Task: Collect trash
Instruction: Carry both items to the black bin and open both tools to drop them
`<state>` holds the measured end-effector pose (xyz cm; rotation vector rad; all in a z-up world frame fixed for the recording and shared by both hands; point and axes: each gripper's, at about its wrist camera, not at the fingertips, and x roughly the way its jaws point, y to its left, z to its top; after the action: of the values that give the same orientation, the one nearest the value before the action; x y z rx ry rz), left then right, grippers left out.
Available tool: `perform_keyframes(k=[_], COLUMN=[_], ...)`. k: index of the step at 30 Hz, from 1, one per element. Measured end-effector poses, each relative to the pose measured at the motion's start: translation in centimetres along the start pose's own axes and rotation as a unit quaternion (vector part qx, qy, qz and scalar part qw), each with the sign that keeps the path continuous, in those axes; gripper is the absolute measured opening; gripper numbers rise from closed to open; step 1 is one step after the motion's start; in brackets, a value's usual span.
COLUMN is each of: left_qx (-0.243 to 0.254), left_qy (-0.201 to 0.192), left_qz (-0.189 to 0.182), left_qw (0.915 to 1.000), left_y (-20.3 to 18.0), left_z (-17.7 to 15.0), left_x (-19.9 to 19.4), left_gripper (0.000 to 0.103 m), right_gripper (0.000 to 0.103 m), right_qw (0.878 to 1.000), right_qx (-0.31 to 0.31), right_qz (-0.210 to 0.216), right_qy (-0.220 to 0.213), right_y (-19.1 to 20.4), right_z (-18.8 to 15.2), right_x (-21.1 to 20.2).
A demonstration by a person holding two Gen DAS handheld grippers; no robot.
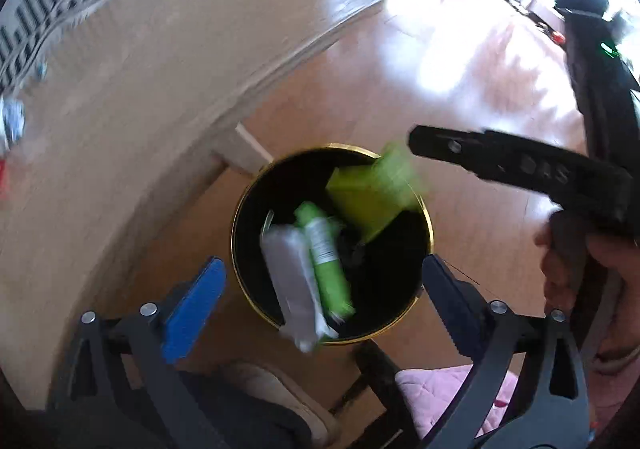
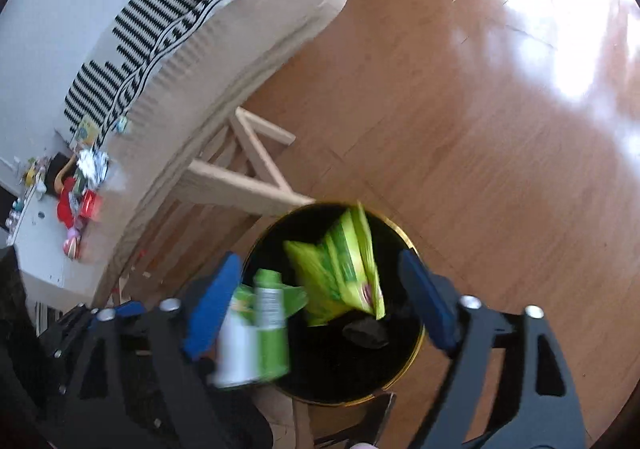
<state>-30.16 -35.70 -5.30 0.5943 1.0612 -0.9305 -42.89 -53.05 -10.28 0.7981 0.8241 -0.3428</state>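
A black bin with a gold rim (image 1: 384, 289) (image 2: 340, 369) stands on the wooden floor beside the table. In its mouth, blurred and loose, are a lime-green bag (image 1: 372, 193) (image 2: 344, 269), a green tube (image 1: 324, 253) (image 2: 272, 325) and a white packet (image 1: 296, 281) (image 2: 236, 345). My left gripper (image 1: 320, 305) hangs over the bin, open, its blue pads wide apart and touching nothing. My right gripper (image 2: 322, 303) is also open above the bin, with the green bag below its gap. The left wrist view shows the right gripper from the side (image 1: 432, 145), held by a hand (image 1: 580, 261).
A light wooden table (image 1: 140, 89) (image 2: 224, 61) on trestle legs (image 2: 248, 177) stands left of the bin. A pile of wrappers and red scraps (image 2: 88, 173) lies on it by a black-and-white striped cloth (image 2: 152, 33). A chair with a pink cushion (image 1: 440, 389) is just below the bin.
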Motion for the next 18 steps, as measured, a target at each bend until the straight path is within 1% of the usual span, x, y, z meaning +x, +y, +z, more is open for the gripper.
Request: perform_keyframes(k=[3,4,5,6,7,8,9,11,13,15,16,18], left_qx=[0.01,0.01,0.01,0.008,0.003,-0.004,-0.01,-0.032,-0.058,-0.092,-0.117,-0.163], left_qy=[-0.024,-0.032,-0.038,-0.045,-0.057,-0.068,-0.076,-0.101,-0.117,-0.139,-0.152,-0.161], left_qz=[0.011,0.016,0.018,0.02,0.02,0.019,0.019,0.019,0.024,0.045,0.072,0.119], left_qw=[0.9996,0.9993,0.9991,0.9988,0.9982,0.9975,0.9969,0.9942,0.9911,0.985,0.9788,0.966], left_y=[0.1,0.3,0.5,0.8,1.4,2.0,2.5,5.1,8.1,12.3,15.3,20.3], left_z=[0.1,0.1,0.1,0.3,0.4,0.5,0.8,0.8,0.7,-0.4,-1.5,-3.2], left_x=[-1.5,-2.0,-2.6,-3.2,-4.2,-5.1,-5.9,-8.6,-10.9,-13.3,-14.9,-16.8], left_gripper=[0.096,0.096,0.096,0.096,0.097,0.096,0.096,0.096,0.096,0.096,0.097,0.097], right_gripper=[0.091,0.092,0.095,0.096,0.096,0.096,0.096,0.096,0.096,0.096,0.096,0.096], right_qw=[1.0,0.999,0.998,0.996,0.992,0.989,0.986,0.982,0.98,0.981,0.981,0.98], right_qx=[-0.001,-0.006,-0.009,-0.015,-0.023,-0.032,-0.044,-0.072,-0.103,-0.131,-0.147,-0.174], right_qz=[-0.022,-0.039,-0.052,-0.069,-0.094,-0.109,-0.124,-0.139,-0.134,-0.108,-0.086,-0.053], right_qy=[-0.017,-0.028,-0.038,-0.056,-0.079,-0.091,-0.099,-0.104,-0.104,-0.098,-0.091,-0.081], right_y=[0.3,0.6,0.8,1.1,1.6,1.7,2.5,4.2,6.6,9.4,11.2,14.8], right_z=[0.7,0.9,1.0,1.0,1.1,1.1,1.2,1.5,1.7,2.1,2.3,2.5], right_x=[-0.9,-1.3,-1.6,-2.2,-2.7,-3.1,-3.2,-3.0,-2.7,-2.0,-1.5,-0.2])
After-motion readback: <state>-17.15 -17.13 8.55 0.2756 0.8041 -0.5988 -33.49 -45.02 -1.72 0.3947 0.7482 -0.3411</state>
